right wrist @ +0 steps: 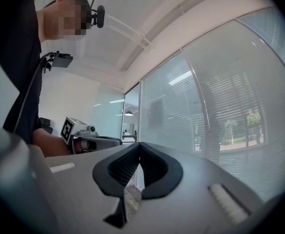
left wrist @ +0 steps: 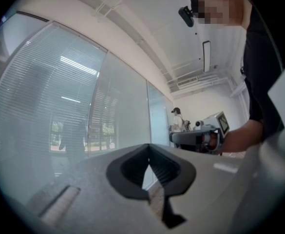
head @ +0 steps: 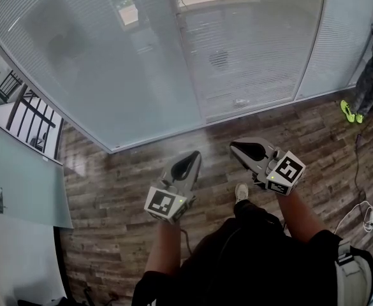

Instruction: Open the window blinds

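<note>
The window blinds [head: 250,50] hang behind a tall glass wall in front of me, their thin white slats lying close together; they also show in the left gripper view [left wrist: 45,106] and the right gripper view [right wrist: 220,111]. My left gripper [head: 187,161] is held level over the wooden floor, a short way from the glass, shut with nothing in it [left wrist: 148,147]. Beside it, my right gripper [head: 247,150] points at the same glass, also shut and empty [right wrist: 140,145]. Neither touches the glass. No cord or wand for the blinds is visible.
Wooden floor [head: 129,190] runs up to the glass wall. A person in yellow-green shoes [head: 350,111] stands at the far right. A white cable [head: 365,215] lies on the floor at the right. A frosted glass door [head: 20,183] stands at the left.
</note>
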Tool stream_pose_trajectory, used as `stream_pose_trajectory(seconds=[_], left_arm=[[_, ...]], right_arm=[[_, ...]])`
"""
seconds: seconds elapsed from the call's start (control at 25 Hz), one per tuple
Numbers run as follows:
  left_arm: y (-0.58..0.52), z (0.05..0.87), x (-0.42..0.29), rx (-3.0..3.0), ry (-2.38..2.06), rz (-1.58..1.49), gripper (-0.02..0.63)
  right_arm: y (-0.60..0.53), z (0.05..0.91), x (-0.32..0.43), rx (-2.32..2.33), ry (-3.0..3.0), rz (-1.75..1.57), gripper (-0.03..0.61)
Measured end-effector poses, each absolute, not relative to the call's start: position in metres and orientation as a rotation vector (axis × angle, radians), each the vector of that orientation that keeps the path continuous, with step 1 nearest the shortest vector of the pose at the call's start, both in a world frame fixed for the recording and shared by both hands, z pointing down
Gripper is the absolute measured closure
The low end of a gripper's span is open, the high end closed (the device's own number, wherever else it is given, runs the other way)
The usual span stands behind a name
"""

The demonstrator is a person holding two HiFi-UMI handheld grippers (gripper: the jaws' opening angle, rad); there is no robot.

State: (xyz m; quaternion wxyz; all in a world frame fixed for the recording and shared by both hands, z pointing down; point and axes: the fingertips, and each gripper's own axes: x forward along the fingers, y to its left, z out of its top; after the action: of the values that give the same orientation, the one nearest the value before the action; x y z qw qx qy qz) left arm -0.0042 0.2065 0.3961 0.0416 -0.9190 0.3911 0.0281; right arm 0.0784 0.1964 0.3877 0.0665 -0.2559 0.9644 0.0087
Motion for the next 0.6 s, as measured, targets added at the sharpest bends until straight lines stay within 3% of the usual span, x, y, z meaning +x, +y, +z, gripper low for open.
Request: stream_pose_trajectory(seconds=[0.6], left_arm=[[0.136, 0.414, -0.014, -2.793, 1.261, 0.063, 0.609]], right_arm=[[0.124, 0.406, 0.078, -0.723, 2.932, 0.014, 0.574]])
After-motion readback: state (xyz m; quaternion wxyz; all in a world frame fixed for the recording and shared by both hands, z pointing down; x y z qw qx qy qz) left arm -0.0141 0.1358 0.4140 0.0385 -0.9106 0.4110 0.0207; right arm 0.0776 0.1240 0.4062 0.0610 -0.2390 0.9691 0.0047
